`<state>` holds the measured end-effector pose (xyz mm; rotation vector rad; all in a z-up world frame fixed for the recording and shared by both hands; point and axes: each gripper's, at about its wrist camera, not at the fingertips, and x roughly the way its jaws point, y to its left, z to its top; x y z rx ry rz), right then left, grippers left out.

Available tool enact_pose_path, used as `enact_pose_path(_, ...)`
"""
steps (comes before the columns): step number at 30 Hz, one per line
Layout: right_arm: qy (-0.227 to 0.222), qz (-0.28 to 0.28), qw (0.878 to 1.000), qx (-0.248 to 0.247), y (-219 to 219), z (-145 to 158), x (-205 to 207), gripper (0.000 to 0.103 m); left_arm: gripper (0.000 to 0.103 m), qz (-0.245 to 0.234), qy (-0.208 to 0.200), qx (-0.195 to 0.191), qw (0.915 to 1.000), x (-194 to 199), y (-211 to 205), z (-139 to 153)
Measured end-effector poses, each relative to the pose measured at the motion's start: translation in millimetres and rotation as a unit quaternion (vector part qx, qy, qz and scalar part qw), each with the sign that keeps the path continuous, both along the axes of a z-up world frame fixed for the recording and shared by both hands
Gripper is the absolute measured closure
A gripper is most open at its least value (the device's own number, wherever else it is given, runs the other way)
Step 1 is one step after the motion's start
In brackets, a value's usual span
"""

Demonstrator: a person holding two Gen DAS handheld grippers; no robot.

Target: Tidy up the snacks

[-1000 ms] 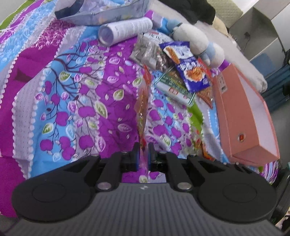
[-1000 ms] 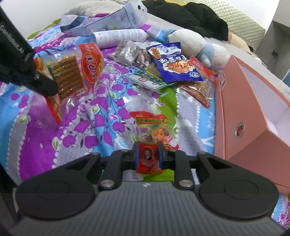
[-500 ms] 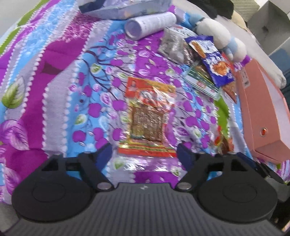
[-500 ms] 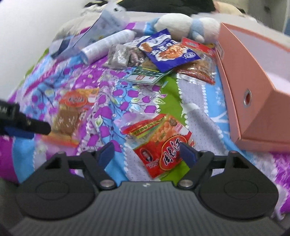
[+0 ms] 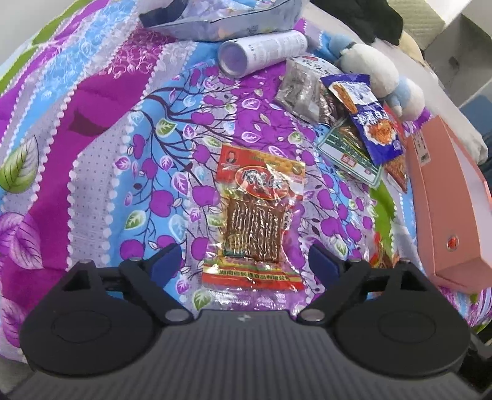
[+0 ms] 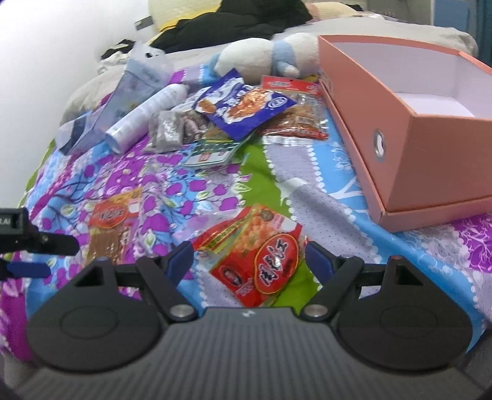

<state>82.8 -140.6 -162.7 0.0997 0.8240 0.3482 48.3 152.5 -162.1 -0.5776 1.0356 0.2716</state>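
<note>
My left gripper (image 5: 244,264) is open and empty, just above the near end of a red and orange pack of brown strip snacks (image 5: 256,221) lying flat on the flowered bedspread; that pack also shows in the right wrist view (image 6: 110,226). My right gripper (image 6: 249,257) is open and empty over a red pack of round snacks (image 6: 261,255) lying flat. A pile of snack packs lies further back, topped by a blue pack (image 6: 243,106) (image 5: 372,123). An open pink box (image 6: 409,129) (image 5: 446,209) stands at the right.
A white cylinder (image 5: 261,52) (image 6: 147,114) and a clear plastic bag (image 5: 224,15) lie at the back. A white and blue plush toy (image 6: 270,55) (image 5: 378,70) sits behind the pile. The left gripper's fingers (image 6: 33,243) show at the right wrist view's left edge.
Both grippers opened and let go of their packs, which now lie flat on the bedspread. Both grippers have drawn back a little from them.
</note>
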Motion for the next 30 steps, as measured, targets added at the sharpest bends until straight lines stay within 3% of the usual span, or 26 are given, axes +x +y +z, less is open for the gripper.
enact_pose_path(4,0.019,-0.008,1.000,0.004,3,-6,8,0.022,0.011,0.003,0.002,-0.006,1.0000,6,2,-8)
enact_pose_path(12,0.023,0.002,0.999,-0.048,16,-25,15,0.020,0.010,-0.028,0.017,0.023,0.9992,23,-8,-21)
enact_pose_path(24,0.019,0.019,0.998,-0.054,7,-14,17,0.042,0.005,-0.076,0.053,0.113,0.9892,51,-31,-38)
enact_pose_path(25,0.018,0.019,0.998,-0.056,6,-13,17,0.049,0.005,-0.085,0.054,0.123,0.9873,53,-34,-39)
enact_pose_path(30,0.024,0.020,0.998,-0.053,1,-15,17,0.050,0.006,-0.102,0.060,0.146,0.9822,59,-44,-45)
